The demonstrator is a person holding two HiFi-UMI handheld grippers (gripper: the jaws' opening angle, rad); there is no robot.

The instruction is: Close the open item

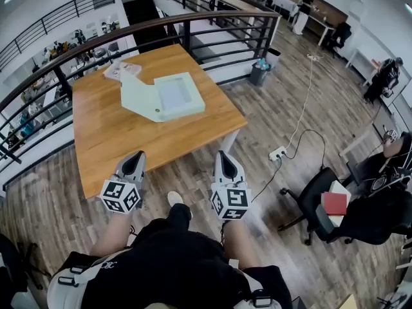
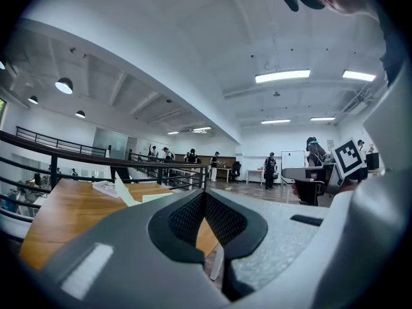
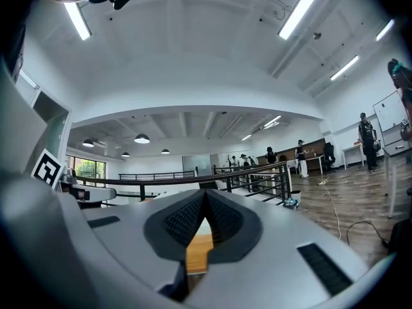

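Observation:
A pale green flat case (image 1: 164, 97) lies open on the wooden table (image 1: 109, 140), its lid swung out to the left. In the left gripper view the case (image 2: 132, 196) shows far off, with one flap standing up. My left gripper (image 1: 134, 161) is shut and holds nothing; it hangs just off the table's near edge, well short of the case. My right gripper (image 1: 223, 158) is level with it to the right, jaws also together and empty. In the left gripper view the left gripper (image 2: 205, 196) has its pads meeting, and so does the right gripper (image 3: 206, 196) in its own view.
A booklet (image 1: 122, 69) lies at the table's far side. A curved railing (image 1: 193, 24) runs behind the table. To the right are an office chair (image 1: 315, 201) with a red book (image 1: 333, 203), a power strip (image 1: 278, 152) with cables, and a bin (image 1: 259, 73). The person's legs are below the grippers.

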